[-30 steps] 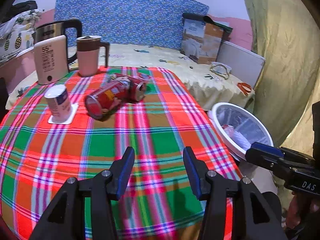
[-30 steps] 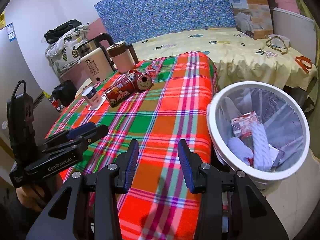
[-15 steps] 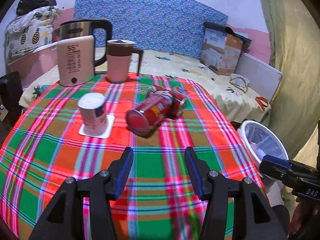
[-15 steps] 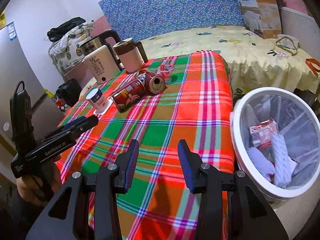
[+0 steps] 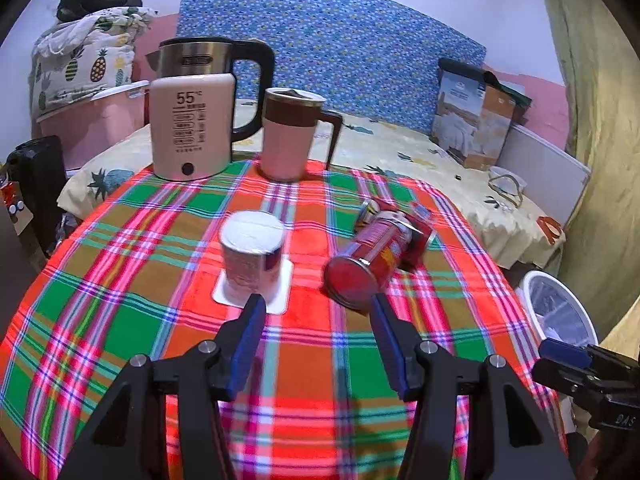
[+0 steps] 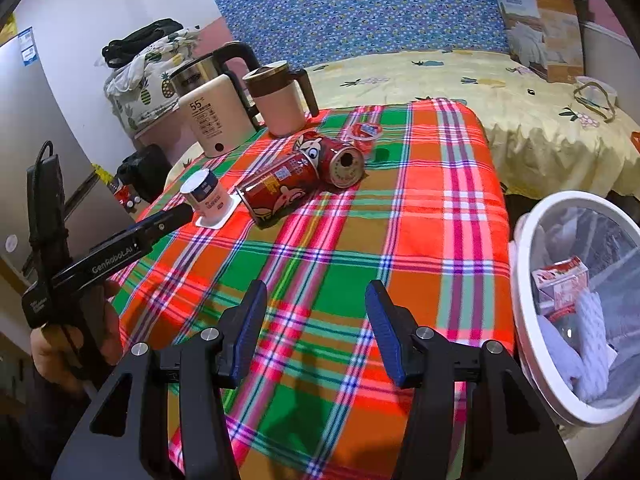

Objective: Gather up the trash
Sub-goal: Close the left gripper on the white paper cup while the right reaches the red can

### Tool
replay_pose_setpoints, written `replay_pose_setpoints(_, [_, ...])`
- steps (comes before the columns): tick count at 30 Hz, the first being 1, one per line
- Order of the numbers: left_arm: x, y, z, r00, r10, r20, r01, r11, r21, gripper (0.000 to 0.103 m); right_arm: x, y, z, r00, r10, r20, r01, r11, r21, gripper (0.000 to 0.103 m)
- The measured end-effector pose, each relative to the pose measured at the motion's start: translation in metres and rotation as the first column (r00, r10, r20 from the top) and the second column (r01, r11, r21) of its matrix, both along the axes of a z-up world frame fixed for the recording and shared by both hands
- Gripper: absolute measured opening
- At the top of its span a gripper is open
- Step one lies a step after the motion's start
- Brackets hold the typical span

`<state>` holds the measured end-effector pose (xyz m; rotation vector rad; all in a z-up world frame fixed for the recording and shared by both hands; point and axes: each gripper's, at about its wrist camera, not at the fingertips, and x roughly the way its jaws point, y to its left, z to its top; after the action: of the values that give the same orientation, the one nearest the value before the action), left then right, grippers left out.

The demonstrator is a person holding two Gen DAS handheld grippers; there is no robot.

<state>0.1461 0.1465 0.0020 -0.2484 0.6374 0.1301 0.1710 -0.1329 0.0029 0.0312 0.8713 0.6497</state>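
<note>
Left wrist view: left gripper (image 5: 318, 330), jaws just opened wider and empty, above the plaid bench (image 5: 120, 320); ahead stand a cup (image 5: 252, 258) and, right of it, two toppled cans (image 5: 376, 258). Right wrist view: right gripper (image 6: 314, 328), likewise just widened and empty; only here the bin (image 6: 520, 320) beside the bench shows its trash (image 6: 568, 320).
</note>
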Motion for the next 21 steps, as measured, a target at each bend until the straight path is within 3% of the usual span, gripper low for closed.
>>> replay_pose_setpoints(12, [0.036, 0.036, -0.015, 0.997, 0.056, -0.046, -0.056, 0.998, 0.007, 0.061, 0.014, 0.022, -0.005, 1.0, 0.02, -0.019, -0.02, 1.0, -0.001, 0.053])
replay_pose_setpoints(21, [0.057, 0.054, -0.032, 0.995, 0.045, -0.086, -0.052, 0.995, -0.083, 0.056, 0.023, 0.036, -0.009, 0.999, 0.024, -0.03, -0.024, 1.0, 0.001, 0.054])
